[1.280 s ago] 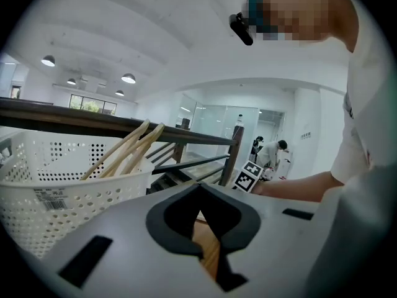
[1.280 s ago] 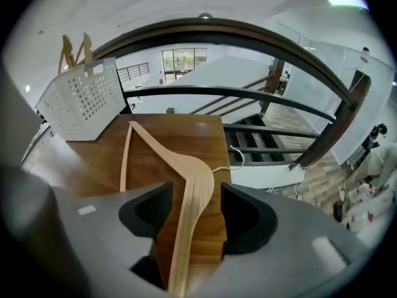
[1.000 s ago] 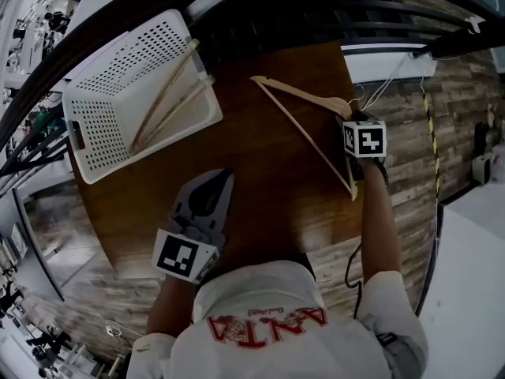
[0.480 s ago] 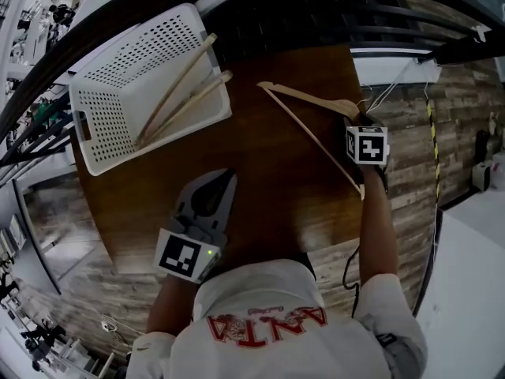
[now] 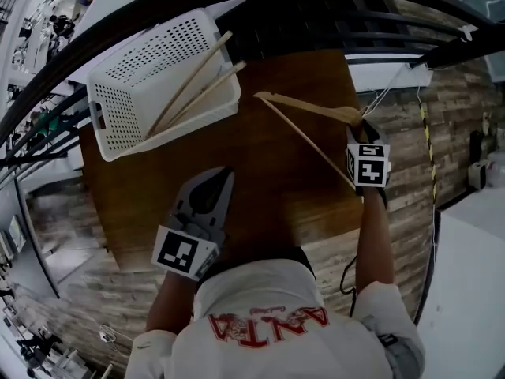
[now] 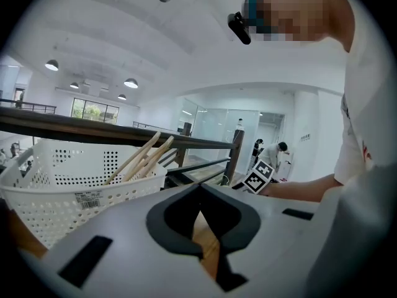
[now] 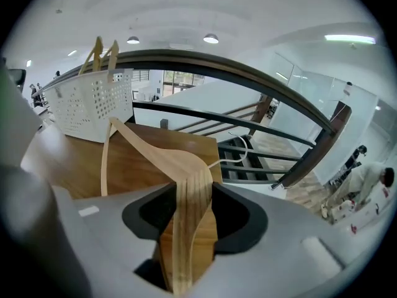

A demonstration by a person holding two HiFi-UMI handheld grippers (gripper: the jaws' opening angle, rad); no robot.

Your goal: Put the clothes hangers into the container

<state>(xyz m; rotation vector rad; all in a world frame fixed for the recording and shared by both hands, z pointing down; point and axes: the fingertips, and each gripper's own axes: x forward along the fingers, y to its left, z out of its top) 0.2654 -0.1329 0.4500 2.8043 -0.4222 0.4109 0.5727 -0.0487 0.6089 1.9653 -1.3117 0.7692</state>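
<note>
A white perforated basket (image 5: 110, 144) stands at the table's far left corner with several wooden hangers (image 5: 189, 85) leaning in it; they also show in the left gripper view as hangers (image 6: 139, 157) in the basket (image 6: 62, 185). My right gripper (image 5: 359, 129) is at the table's right edge. Its jaws have just been closing and are shut on a wooden hanger (image 5: 308, 109) near its hook, holding it above the table. The right gripper view shows the hanger (image 7: 155, 154) clamped in the right gripper (image 7: 193, 194). My left gripper (image 5: 223, 176) hovers near the front edge, shut with nothing in it, as the left gripper view (image 6: 200, 188) confirms.
The brown wooden table (image 5: 260, 204) is small, with its edges close on all sides. A dark railing (image 5: 316, 6) runs just behind it. The held hanger's metal hook (image 7: 239, 148) points toward the railing. A person (image 6: 273, 154) stands far behind.
The right gripper has risen with the hanger, which now hangs off the tabletop and sits tilted. The left gripper has lifted slightly.
</note>
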